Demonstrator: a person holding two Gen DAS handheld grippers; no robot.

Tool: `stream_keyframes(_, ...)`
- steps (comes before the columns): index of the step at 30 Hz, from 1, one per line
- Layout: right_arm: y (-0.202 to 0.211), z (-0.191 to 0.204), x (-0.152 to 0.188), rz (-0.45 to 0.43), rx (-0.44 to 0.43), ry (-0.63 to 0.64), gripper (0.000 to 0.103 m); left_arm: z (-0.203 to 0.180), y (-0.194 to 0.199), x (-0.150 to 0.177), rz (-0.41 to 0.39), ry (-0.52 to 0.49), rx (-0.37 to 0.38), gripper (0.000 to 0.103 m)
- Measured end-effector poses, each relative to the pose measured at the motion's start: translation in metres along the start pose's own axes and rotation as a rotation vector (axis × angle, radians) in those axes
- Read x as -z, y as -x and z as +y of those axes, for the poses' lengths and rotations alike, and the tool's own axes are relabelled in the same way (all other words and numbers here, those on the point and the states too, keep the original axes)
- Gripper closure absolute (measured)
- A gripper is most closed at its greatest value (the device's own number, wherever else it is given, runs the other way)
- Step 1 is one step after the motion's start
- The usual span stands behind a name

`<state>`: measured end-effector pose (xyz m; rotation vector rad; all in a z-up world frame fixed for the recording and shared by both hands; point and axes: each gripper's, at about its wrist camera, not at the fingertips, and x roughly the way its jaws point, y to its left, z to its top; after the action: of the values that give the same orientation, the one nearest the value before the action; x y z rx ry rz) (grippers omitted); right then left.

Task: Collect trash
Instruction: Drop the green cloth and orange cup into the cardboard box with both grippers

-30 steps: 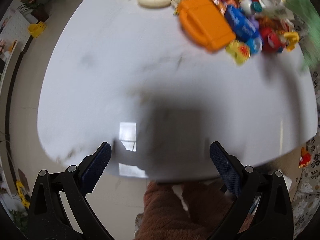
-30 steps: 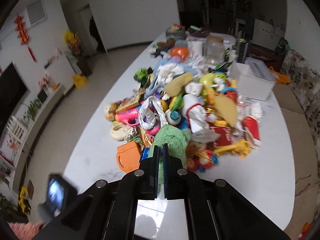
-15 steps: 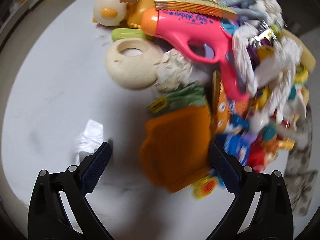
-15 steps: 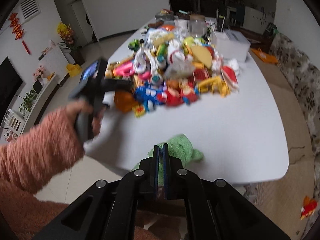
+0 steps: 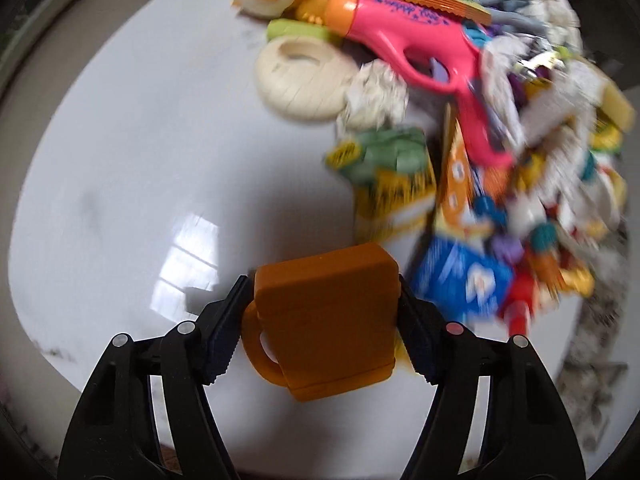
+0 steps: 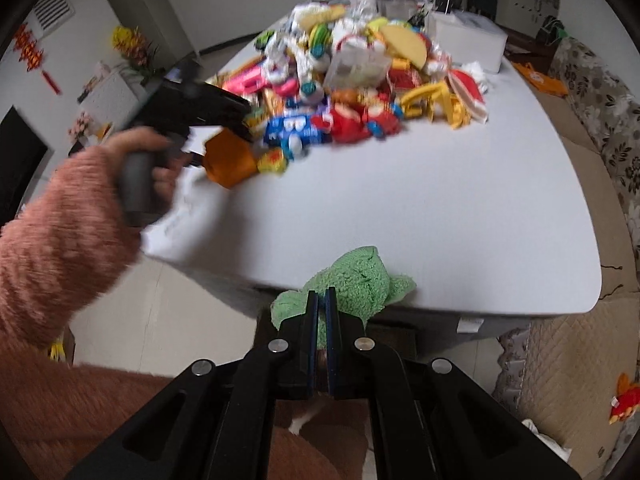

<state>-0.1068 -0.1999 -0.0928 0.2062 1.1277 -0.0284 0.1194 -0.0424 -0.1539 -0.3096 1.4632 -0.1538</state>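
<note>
- While the left gripper (image 5: 324, 320) is clamped on the orange mug-shaped toy (image 5: 326, 324), its two fingers press against the toy's opposite sides, and the toy's handle (image 5: 256, 344) curves out beside the left finger.
- The right wrist view shows the same left gripper (image 6: 224, 120) in the person's left hand (image 6: 148, 160), with the orange toy (image 6: 230, 158) at its tip above the near-left corner of the white table (image 6: 400, 208).
- Directly ahead of the left gripper and to its right lies the pile of toys and wrappers (image 5: 500, 160). A blue snack packet (image 5: 460, 280) sits just right of the held toy, and a yellow-green packet (image 5: 388, 172) is ahead of it.
- Farther ahead are a cream ring-shaped piece (image 5: 300, 76), a crumpled white paper ball (image 5: 374, 96) and a pink toy gun (image 5: 416, 48). Motion blur smears the right part of the pile, so its items cannot be named with confidence.
- The right gripper (image 6: 322, 300) has its fingers pressed together, pinching a green fuzzy cloth (image 6: 360, 280) that bulges out just past the fingertips, at the table's near edge.
- Beyond the pile from the right gripper stands a white box (image 6: 464, 40).
</note>
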Motion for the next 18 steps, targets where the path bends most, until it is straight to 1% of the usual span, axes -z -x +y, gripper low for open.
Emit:
stream_keyframes(1,-0.005,-0.002,0.006,0.021,0.002,0.015,0.100,0.006,0.007,0.006,-0.011,-0.021,0.025,0.035)
stream_keyframes(2,-0.009,-0.003,0.011,0.040,0.002,0.025,0.100,0.010,0.015,0.016,-0.025,-0.048,0.033,0.035)
stream_keyframes(3,-0.016,-0.006,0.018,0.075,-0.004,0.033,0.100,0.016,0.025,0.027,-0.041,-0.093,0.043,0.035)
stream_keyframes(6,-0.034,-0.012,0.034,0.138,-0.006,0.057,0.100,0.028,0.054,0.066,-0.062,-0.249,0.089,0.035)
stream_keyframes(7,-0.044,-0.013,0.041,0.162,-0.011,0.066,0.100,0.026,0.064,0.076,-0.058,-0.290,0.099,0.035)
stream_keyframes(8,-0.054,-0.015,0.047,0.182,-0.017,0.068,0.100,0.029,0.074,0.095,-0.050,-0.347,0.102,0.035)
stream_keyframes(10,-0.080,-0.019,0.059,0.226,-0.019,0.077,0.100,0.034,0.074,0.130,-0.006,-0.426,0.120,0.035)
stream_keyframes(11,-0.092,-0.019,0.066,0.243,-0.015,0.087,0.100,0.041,0.074,0.145,0.014,-0.470,0.114,0.035)
stream_keyframes(12,-0.105,-0.020,0.073,0.261,-0.013,0.095,0.100,0.041,0.072,0.162,0.034,-0.512,0.110,0.035)
stream_keyframes(14,-0.135,-0.024,0.089,0.302,-0.019,0.093,0.100,0.051,0.054,0.184,0.084,-0.579,0.086,0.035)
stream_keyframes(15,-0.150,-0.026,0.097,0.320,-0.026,0.089,0.100,0.053,0.037,0.197,0.120,-0.601,0.081,0.035)
stream_keyframes(16,-0.161,-0.028,0.103,0.333,-0.029,0.085,0.100,0.051,0.017,0.202,0.142,-0.614,0.080,0.035)
stream_keyframes(18,-0.189,-0.034,0.116,0.378,-0.023,0.057,0.100,0.052,-0.021,0.219,0.157,-0.666,0.047,0.035)
